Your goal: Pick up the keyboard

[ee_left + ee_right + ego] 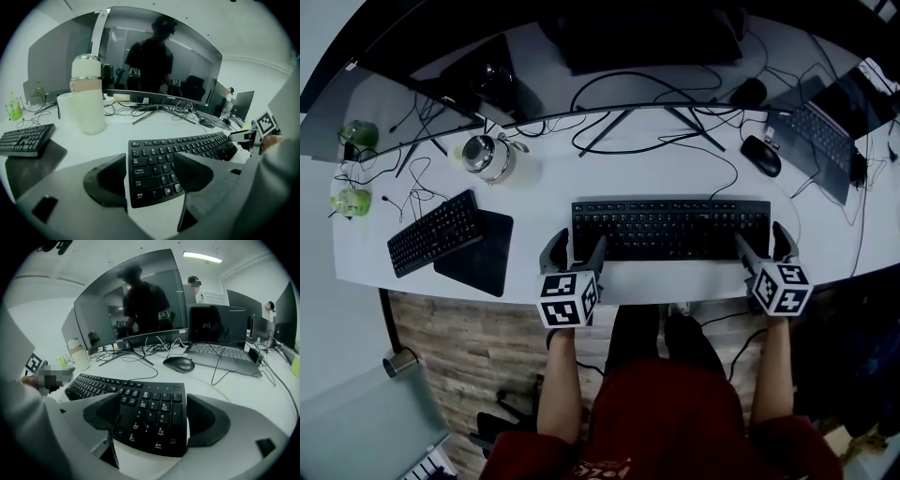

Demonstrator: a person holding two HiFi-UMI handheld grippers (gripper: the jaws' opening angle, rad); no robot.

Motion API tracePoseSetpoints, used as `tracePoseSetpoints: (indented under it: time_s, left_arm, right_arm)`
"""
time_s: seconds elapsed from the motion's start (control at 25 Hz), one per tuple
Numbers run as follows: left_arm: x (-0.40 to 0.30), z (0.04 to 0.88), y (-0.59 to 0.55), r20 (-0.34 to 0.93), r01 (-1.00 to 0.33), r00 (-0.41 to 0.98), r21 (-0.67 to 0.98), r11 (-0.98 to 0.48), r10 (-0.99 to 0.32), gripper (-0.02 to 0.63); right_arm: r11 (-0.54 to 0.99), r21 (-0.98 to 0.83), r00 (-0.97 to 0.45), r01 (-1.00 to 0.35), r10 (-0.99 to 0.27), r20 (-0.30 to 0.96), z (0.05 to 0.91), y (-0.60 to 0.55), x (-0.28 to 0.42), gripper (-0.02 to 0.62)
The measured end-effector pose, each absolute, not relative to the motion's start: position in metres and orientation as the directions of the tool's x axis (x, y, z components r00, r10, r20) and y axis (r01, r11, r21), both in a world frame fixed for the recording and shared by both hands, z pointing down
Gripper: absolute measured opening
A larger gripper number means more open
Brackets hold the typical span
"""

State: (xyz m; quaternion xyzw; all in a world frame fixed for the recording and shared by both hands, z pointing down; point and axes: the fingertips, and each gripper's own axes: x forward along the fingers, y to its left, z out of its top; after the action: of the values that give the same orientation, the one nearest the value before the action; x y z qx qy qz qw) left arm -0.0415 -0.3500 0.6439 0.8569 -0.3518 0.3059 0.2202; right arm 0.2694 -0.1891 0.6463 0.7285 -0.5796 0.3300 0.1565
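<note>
A black full-size keyboard (670,228) lies flat near the front edge of the white desk (553,183). My left gripper (577,248) is at its left end, jaws open. In the left gripper view the keyboard's (197,143) left corner lies between the jaws of the left gripper (149,164), one jaw outside the edge and the other above the keys. My right gripper (761,242) is at the right end, also open. The right gripper view shows the number pad of the keyboard (93,383) between the jaws of the right gripper (152,404). No pad visibly presses on it.
A second, smaller keyboard (436,232) rests on a dark mat (483,258) at the left. A metal flask (487,155) stands behind it. A mouse (761,155), a laptop (816,136) and loose cables (666,141) lie behind the keyboard, under a curved monitor (154,56).
</note>
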Motion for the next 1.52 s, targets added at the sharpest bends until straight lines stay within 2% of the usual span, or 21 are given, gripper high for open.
tracePoseSetpoints:
  time_s: [0.2,0.48,0.96,1.52]
  left_arm:
    - [-0.037,0.656,-0.347,0.7,-0.73,0.58,0.22,-0.648,-0.416,0.313]
    - [-0.039,0.67,-0.351,0.735,-0.74,0.556,0.225,-0.634,-0.388,0.325]
    - [-0.036,0.684,-0.349,0.793,-0.715,0.556,0.304,-0.63,-0.248,0.327]
    - [-0.038,0.681,-0.347,0.785,-0.711,0.556,0.279,-0.645,-0.274,0.327]
  right_arm:
    - [-0.268,-0.17,0.077,-0.948,-0.715,0.695,0.66,-0.19,0.268,0.43]
    - [-0.278,-0.187,0.051,-0.942,-0.67,0.74,0.673,-0.187,0.269,0.434]
    - [-0.267,-0.233,-0.005,-0.935,-0.647,0.763,0.683,-0.186,0.269,0.44]
    - [-0.273,-0.233,-0.003,-0.933,-0.642,0.766,0.682,-0.185,0.268,0.439]
